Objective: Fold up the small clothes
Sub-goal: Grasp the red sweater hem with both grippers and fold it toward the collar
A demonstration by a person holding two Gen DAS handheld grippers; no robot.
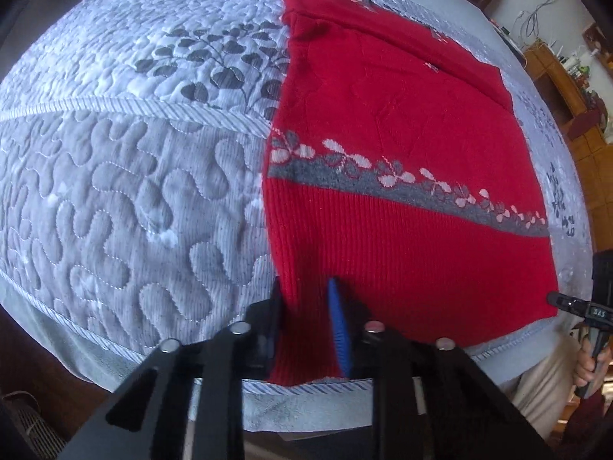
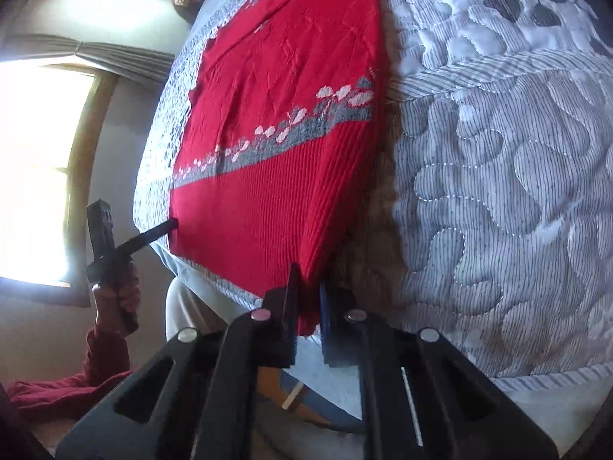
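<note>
We clamp both hem corners of the red sweater [image 1: 402, 122], lying flat on the quilted bed [image 1: 115, 191], left gripper [image 1: 306, 318] and right gripper [image 2: 306, 299] pinching tight, likely poised to carry the hem toward the collar.

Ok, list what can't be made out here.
- Sweater sleeves: not visible in either view, whether folded under or absent.
- Left gripper fingertips: left wrist view, hem cloth bunches between them.
- Right gripper grip: right wrist view, corner covers the pads.
- Shelf items: left wrist view, too small.
- Window: right wrist view, overexposed.
</note>
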